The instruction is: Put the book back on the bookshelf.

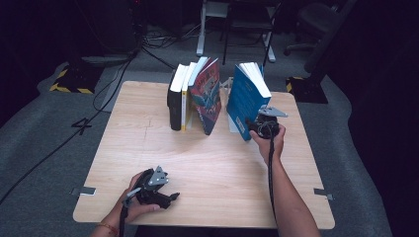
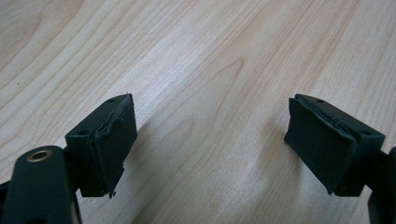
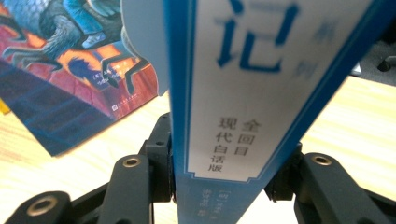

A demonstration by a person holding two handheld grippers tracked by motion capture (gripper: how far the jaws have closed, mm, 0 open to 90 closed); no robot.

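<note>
A: Where is the blue book (image 1: 245,96) sitting?

B: It stands toward the far right of the bench (image 1: 148,143), tilted, its top leaning away to the right and its pages facing up. It stands apart from the other books, with a clear gap between them.

A: And the right hand-held gripper (image 1: 257,127)?

B: It sits at the book's near lower corner. In the right gripper view the white-and-blue spine (image 3: 243,93) runs up between the two black jaws, which lie against it on either side, so the book is clamped there.

A: What are the other books doing?

B: A black book (image 1: 174,101) and a yellow-spined book (image 1: 184,106) stand upright together near the bench's far middle, and a red illustrated book (image 1: 207,96) leans against them from the right.

A: The left hand-held gripper (image 1: 170,197)?

B: It lies low at the near left edge of the bench, held in the left hand (image 1: 136,200). Its jaws stand wide apart over bare wood, with nothing between the pads (image 2: 114,144).
</note>
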